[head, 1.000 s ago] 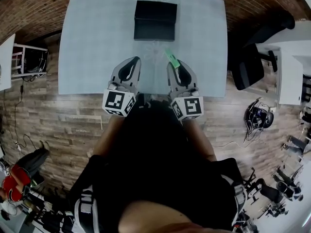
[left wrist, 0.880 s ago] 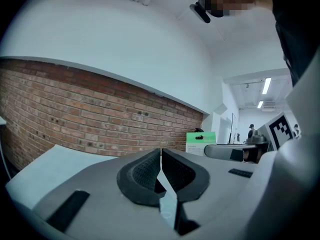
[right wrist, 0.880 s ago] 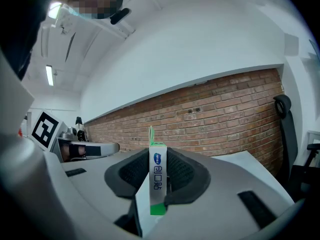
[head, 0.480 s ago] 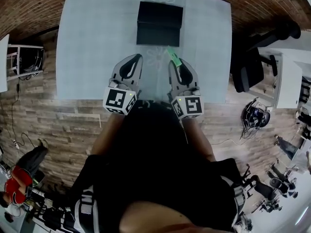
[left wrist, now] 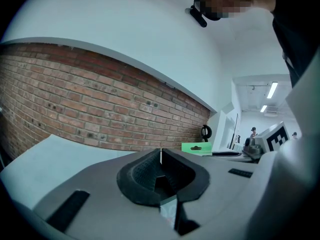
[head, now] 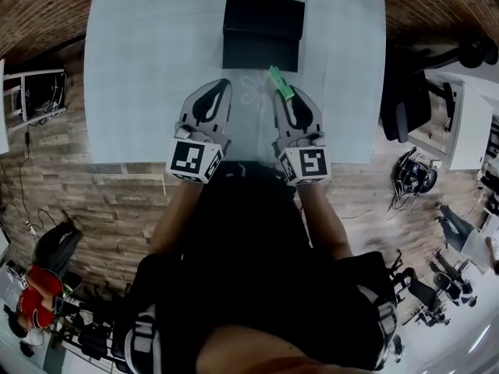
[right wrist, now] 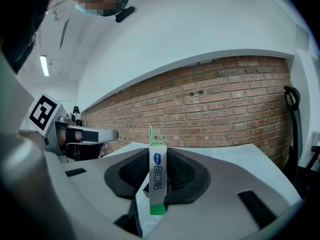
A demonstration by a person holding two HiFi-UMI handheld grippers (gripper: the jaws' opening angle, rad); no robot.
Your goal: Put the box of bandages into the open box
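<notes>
From above, the left gripper [head: 221, 84] and right gripper [head: 287, 100] hang over the pale table [head: 140, 68]. The bandage box [head: 280, 83] pokes from the right one's tip, just short of the black open box [head: 263, 29]. Left gripper view: jaws pressed together, nothing between. Right gripper view: jaws clamped on the upright bandage box.

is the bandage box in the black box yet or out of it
Out. The box of bandages is clamped in the jaws of the right gripper, short of the open black box on the table.
</notes>
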